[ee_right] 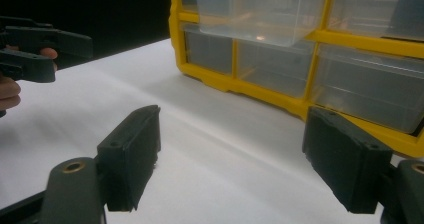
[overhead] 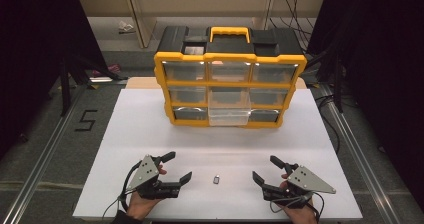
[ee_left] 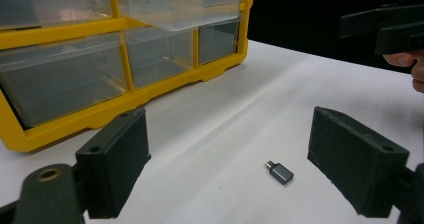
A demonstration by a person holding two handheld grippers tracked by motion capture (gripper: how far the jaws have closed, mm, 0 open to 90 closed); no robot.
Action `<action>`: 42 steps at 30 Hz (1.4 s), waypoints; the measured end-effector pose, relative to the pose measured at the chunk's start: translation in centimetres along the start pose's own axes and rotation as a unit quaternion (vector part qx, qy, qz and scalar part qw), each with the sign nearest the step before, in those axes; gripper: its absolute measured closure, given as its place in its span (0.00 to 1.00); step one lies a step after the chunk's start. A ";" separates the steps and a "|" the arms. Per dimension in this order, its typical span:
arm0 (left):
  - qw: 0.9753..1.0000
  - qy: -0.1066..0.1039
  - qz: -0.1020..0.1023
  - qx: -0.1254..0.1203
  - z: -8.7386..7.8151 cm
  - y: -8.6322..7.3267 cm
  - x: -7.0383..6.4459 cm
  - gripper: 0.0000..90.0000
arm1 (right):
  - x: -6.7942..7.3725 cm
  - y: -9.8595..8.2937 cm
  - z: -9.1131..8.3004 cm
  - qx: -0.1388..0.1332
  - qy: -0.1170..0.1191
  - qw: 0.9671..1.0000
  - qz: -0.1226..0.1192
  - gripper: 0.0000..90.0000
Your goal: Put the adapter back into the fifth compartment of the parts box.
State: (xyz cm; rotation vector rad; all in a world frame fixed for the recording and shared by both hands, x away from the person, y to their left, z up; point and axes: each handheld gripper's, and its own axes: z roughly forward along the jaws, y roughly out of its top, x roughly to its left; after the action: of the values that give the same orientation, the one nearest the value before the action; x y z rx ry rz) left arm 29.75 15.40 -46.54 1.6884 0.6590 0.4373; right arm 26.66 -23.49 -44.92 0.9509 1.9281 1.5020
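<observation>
Both wide-open, the left hand-held gripper (overhead: 176, 167) and right hand-held gripper (overhead: 265, 170) are flanking the small grey adapter (overhead: 216, 179) near the tabletop's (overhead: 150, 134) front edge, seemingly approaching a pickup for the organizer's pulled-out drawer (overhead: 229, 115), which calls for closing on it

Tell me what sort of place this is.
Probably a lab recording station, not a home or shop: a white table walled by black curtains, a yellow drawer organizer staged with a small grey adapter, and cables trailing on the floor behind.

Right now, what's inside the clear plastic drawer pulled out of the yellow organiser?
The pulled-out clear plastic drawer of the yellow organiser looks empty through its walls; its rear, inside the frame, is hidden.
</observation>
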 end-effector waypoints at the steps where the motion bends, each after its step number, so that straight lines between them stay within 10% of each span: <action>1: 1.000 0.000 0.000 0.000 0.0 0.0 0.0 0.18 | 0.0 0.0 0.0 0.000 0.000 1.000 0.000 0.27; 42: 1.000 -0.002 0.009 -0.011 -0.1 0.2 -0.3 0.18 | 2.0 1.6 2.5 0.048 0.017 0.999 -0.015 0.30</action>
State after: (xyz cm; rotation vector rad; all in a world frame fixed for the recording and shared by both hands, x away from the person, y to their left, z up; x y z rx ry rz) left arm 29.49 15.31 -46.34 1.6756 0.6349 0.4510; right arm 27.57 -20.17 -43.96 0.9381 2.0450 1.4274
